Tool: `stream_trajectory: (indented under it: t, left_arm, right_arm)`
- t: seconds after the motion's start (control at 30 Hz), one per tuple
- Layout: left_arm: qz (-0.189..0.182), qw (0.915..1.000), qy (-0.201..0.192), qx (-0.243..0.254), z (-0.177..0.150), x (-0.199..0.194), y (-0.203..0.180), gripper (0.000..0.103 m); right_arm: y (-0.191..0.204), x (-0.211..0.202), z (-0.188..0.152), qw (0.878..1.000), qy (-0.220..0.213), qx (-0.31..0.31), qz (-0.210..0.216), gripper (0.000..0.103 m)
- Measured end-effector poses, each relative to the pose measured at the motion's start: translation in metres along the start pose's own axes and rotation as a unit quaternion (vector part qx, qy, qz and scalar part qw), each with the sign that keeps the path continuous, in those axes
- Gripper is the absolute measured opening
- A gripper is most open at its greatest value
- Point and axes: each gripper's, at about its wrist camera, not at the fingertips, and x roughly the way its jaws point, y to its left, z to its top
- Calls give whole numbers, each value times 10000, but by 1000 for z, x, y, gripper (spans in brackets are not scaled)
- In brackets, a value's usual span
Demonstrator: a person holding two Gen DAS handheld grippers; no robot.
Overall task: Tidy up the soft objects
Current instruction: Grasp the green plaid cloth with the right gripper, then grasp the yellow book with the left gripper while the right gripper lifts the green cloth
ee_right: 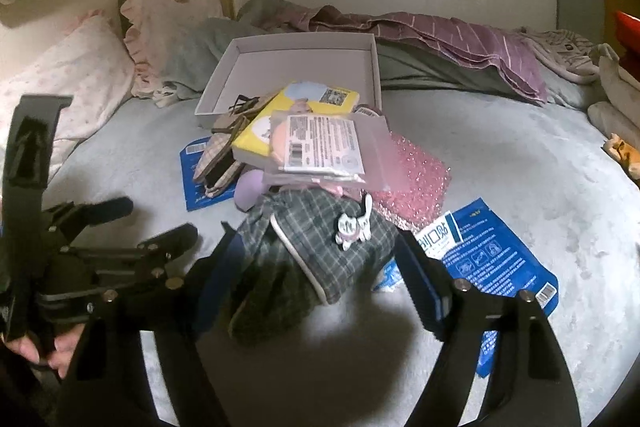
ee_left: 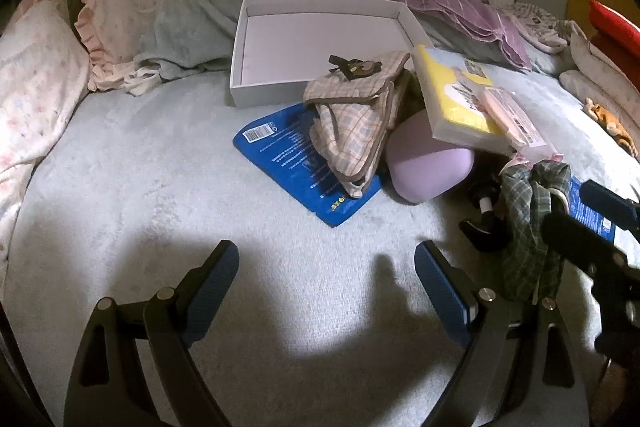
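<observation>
A grey plaid slipper (ee_right: 312, 259) with a small white cat charm (ee_right: 354, 223) stands between the fingers of my right gripper (ee_right: 316, 239), and both pads rest against its sides. In the left wrist view that slipper (ee_left: 528, 227) stands bunched up beside the right gripper (ee_left: 592, 211). A pair of pink plaid slippers (ee_left: 352, 115) lies against the open white box (ee_left: 240, 67). My left gripper (ee_left: 326, 255) is open over the bare grey bedspread with nothing between its fingers.
A purple soft lump (ee_left: 428, 167), a yellow box (ee_left: 456, 99), a pink packet (ee_left: 516, 123), pink bubble wrap (ee_right: 412, 179) and blue packets (ee_left: 288, 163) (ee_right: 492, 263) pile around the slippers. Pillows (ee_left: 36, 75) lie left; rumpled blankets (ee_left: 440, 3) lie along the wall.
</observation>
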Motion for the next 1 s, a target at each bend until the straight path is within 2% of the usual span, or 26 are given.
stream_trajectory:
  t: [0.17, 0.2, 0.27, 0.33, 0.43, 0.57, 0.63, 0.83, 0.9, 0.93, 1.0]
  left_arm:
    - [-92, 9999, 136, 37, 0, 7, -2, 86]
    - [-136, 9997, 179, 71, -1, 9, -3, 86]
    - [-152, 9993, 307, 124, -1, 15, -6, 79]
    - [-38, 9990, 429, 145, -2, 21, -7, 77]
    - [106, 9989, 422, 154, -3, 21, -8, 77]
    - [212, 9984, 474, 219, -3, 23, -11, 78]
    - [257, 9981, 510, 239, -3, 24, -11, 79]
    - [302, 9972, 647, 233, -1, 27, -10, 82]
    - [275, 9968, 727, 202, 3, 27, -10, 79]
    - [280, 9965, 777, 162, 5, 26, -10, 74]
    - [266, 9953, 925, -68, 10, 24, -9, 73]
  right_arm:
    - [4, 8, 11, 9993, 122, 357, -54, 77]
    - [6, 12, 10, 9988, 200, 436, -49, 77]
    - [12, 24, 9, 9977, 491, 460, -67, 77]
    - [17, 34, 6, 9964, 707, 372, -294, 77]
    - [22, 37, 5, 9954, 753, 255, -530, 76]
    - [19, 37, 6, 9923, 890, 329, -795, 63]
    - [16, 41, 7, 9877, 1197, 353, -941, 56]
    - [5, 48, 21, 9770, 1861, 658, -810, 52]
    - [1, 55, 29, 9712, 2159, 701, -726, 51]
    - [-1, 55, 33, 9706, 2189, 745, -665, 49]
    - [-8, 51, 39, 9700, 2199, 920, -471, 43]
